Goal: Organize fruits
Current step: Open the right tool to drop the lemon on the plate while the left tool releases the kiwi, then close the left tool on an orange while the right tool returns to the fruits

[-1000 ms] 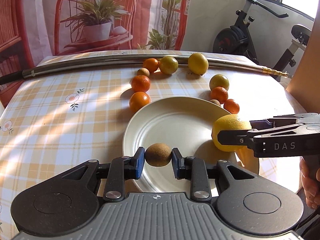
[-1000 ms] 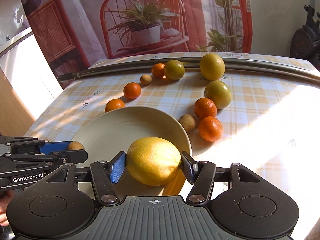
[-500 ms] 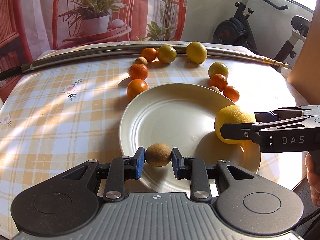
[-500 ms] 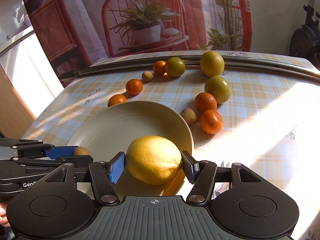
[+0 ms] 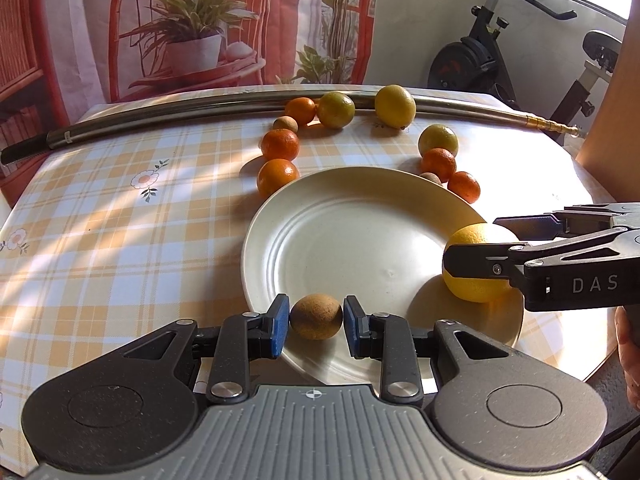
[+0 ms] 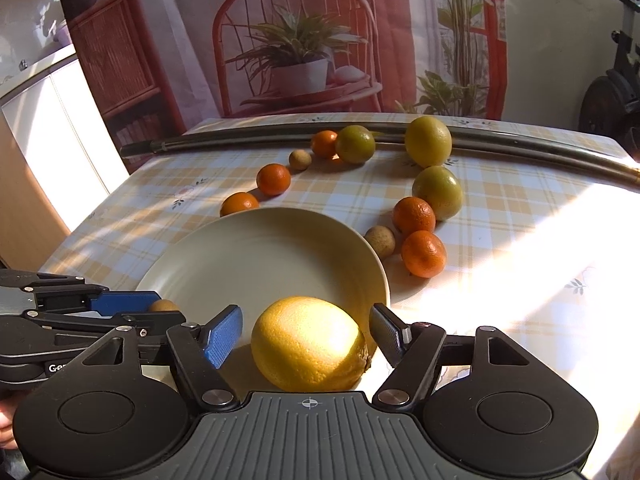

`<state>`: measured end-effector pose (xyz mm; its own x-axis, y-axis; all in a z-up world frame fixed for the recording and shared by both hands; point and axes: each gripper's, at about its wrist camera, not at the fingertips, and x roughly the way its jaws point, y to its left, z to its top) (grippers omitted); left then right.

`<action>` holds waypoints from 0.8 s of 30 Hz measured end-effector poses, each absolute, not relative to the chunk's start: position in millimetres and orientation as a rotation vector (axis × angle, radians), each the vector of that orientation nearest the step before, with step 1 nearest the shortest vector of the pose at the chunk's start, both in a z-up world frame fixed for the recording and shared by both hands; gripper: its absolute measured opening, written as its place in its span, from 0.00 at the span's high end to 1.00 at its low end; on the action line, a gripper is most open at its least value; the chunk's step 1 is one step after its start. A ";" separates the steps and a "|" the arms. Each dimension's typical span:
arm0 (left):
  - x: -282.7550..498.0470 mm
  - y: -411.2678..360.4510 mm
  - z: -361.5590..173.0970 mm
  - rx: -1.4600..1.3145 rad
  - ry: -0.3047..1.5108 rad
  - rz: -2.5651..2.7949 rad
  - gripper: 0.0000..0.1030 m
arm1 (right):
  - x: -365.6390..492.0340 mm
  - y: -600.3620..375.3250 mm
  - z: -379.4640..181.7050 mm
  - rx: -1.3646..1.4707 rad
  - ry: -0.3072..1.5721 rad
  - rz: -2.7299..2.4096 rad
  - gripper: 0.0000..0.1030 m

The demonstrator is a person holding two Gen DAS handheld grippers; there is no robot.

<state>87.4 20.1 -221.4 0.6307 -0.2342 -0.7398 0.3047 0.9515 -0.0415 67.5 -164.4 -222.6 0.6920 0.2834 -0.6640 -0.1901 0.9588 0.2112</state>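
A cream plate (image 5: pixel 340 232) lies on the checked tablecloth. My left gripper (image 5: pixel 316 318) is shut on a small brown round fruit (image 5: pixel 316 316) just above the plate's near rim. A big yellow lemon (image 6: pixel 308 344) rests on the plate's right side, between the fingers of my right gripper (image 6: pixel 306 314). That gripper is open, with a gap beside its blue pad (image 6: pixel 224 336). From the left wrist the lemon (image 5: pixel 476 288) sits behind the right gripper's side. In the right wrist view the brown fruit (image 6: pixel 162 305) peeks out of the left gripper at the plate's (image 6: pixel 260 256) left edge.
Loose fruit rings the plate's far side: oranges (image 5: pixel 280 144), two yellow-green citrus (image 5: pixel 336 109), a lemon (image 5: pixel 395 106), small brown fruits (image 5: pixel 285 123). A long metal pole (image 5: pixel 160 112) lies along the table's back. An exercise bike (image 5: pixel 480 60) stands beyond. A hand (image 5: pixel 628 352) is at right.
My right gripper has opened and let the lemon down onto the plate. The left gripper still holds the brown fruit and has sunk slightly toward the plate's near rim.
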 end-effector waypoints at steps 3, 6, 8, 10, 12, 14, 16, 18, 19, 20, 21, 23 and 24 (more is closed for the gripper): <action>85.5 20.9 -220.1 0.085 0.822 -0.307 0.67 | 65.5 -163.6 -220.6 0.117 0.746 0.249 0.28; 81.7 21.2 -217.5 0.080 0.793 -0.310 0.59 | 62.7 -166.5 -218.2 0.125 0.719 0.244 0.24; 79.7 20.8 -216.5 0.084 0.780 -0.306 0.59 | 61.9 -168.0 -217.1 0.127 0.707 0.232 0.24; 79.0 21.1 -216.3 0.082 0.773 -0.304 0.59 | 61.6 -169.7 -216.5 0.130 0.698 0.223 0.24; 79.0 21.9 -216.1 0.081 0.770 -0.298 0.59 | 61.8 -171.0 -215.9 0.135 0.688 0.215 0.24; 79.5 23.6 -214.9 0.077 0.764 -0.296 0.59 | 61.1 -172.5 -214.9 0.136 0.680 0.211 0.24; 81.4 24.4 -211.7 0.097 0.751 -0.288 0.59 | 61.1 -172.9 -212.9 0.127 0.667 0.204 0.24; 85.0 26.5 -205.5 0.117 0.737 -0.270 0.58 | 62.7 -172.2 -207.9 0.104 0.655 0.196 0.25; 87.9 28.3 -201.5 0.121 0.735 -0.267 0.56 | 63.0 -172.6 -205.2 0.098 0.645 0.195 0.25; 90.1 30.1 -198.1 0.120 0.733 -0.265 0.55 | 63.5 -173.4 -199.7 0.088 0.625 0.194 0.25; 93.4 33.0 -192.0 0.116 0.722 -0.261 0.55 | 64.1 -174.4 -196.2 0.082 0.612 0.192 0.25; 98.7 37.2 -181.2 0.116 0.697 -0.251 0.55 | 68.5 -179.3 -186.0 0.074 0.583 0.183 0.25; 101.8 39.1 -175.6 0.118 0.685 -0.244 0.54 | 70.4 -181.3 -182.8 0.074 0.574 0.178 0.25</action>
